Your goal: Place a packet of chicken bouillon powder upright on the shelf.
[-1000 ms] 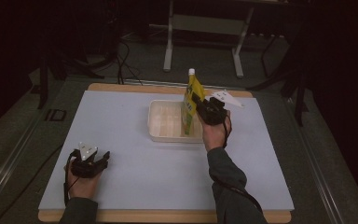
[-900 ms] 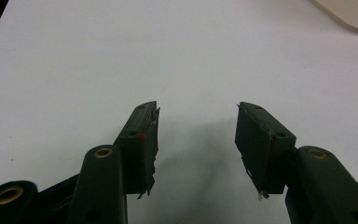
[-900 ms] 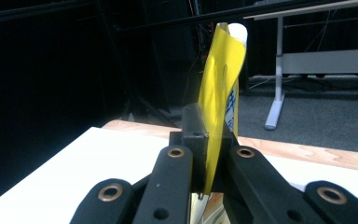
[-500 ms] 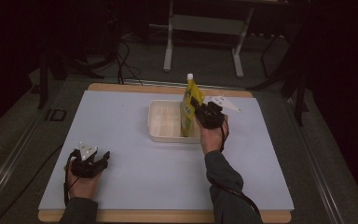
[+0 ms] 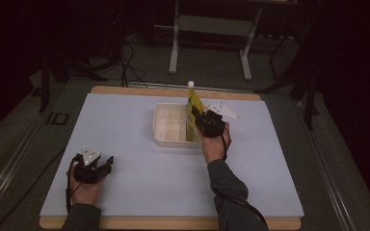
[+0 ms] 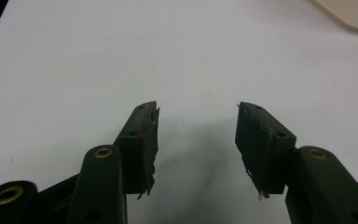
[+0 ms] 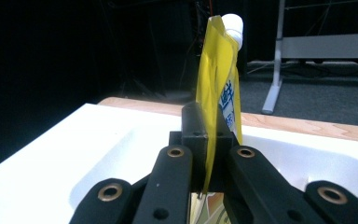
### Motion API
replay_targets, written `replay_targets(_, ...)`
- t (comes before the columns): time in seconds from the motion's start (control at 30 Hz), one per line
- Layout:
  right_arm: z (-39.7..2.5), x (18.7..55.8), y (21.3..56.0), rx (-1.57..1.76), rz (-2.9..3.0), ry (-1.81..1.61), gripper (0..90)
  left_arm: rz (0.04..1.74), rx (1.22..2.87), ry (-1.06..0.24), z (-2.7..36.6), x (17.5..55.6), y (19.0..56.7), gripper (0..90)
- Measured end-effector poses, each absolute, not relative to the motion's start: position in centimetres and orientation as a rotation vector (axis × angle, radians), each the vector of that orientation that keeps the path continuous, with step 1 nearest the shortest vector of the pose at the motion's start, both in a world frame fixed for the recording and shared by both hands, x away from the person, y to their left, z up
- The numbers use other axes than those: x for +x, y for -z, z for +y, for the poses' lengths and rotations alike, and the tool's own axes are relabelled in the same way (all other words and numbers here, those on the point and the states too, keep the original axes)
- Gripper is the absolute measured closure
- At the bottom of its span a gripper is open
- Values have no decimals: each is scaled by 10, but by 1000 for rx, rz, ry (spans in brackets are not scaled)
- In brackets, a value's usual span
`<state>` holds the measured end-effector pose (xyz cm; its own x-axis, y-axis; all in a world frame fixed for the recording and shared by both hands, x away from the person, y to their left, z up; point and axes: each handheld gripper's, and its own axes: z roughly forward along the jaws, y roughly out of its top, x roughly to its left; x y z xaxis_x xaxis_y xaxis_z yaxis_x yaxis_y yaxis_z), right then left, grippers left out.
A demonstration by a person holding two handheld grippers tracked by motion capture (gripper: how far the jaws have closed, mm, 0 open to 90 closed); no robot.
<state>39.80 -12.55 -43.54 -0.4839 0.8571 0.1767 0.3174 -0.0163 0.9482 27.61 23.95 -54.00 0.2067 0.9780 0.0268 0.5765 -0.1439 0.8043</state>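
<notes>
A yellow pouch (image 5: 193,109) with a white cap stands upright at the right end of the white tray (image 5: 166,122). My right gripper (image 5: 203,122) is shut on it. In the right gripper view the jaws pinch the pouch (image 7: 217,88) at its edge, with the tray (image 7: 307,158) under and behind it. My left gripper (image 5: 102,166) rests near the table's front left corner, open, with nothing between its fingers (image 6: 142,135). Below the left gripper (image 6: 198,140) lies bare white table.
The white table top (image 5: 139,178) has a wooden edge at front and back. A corner of the tray (image 6: 354,14) lies at the top right of the left gripper view. A metal stand (image 5: 212,33) and cables stand on the dark floor beyond the table.
The right gripper has moved the pouch slightly left and down toward the tray's right end. The left gripper has stayed still.
</notes>
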Motion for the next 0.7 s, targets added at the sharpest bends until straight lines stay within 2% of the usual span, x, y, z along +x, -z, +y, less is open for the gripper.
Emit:
replay_targets(0.57, -119, 406, 419, 1256, 1959, -1337, 881, 1452, 1809, -758, 240, 276, 540, 482)
replay_targets(0.6, -119, 406, 418, 1258, 1988, -1320, 783, 1452, 1809, -758, 240, 276, 540, 482)
replay_targets(0.7, -120, 404, 418, 1248, 2025, -1324, 693, 1451, 1808, -758, 240, 276, 540, 482)
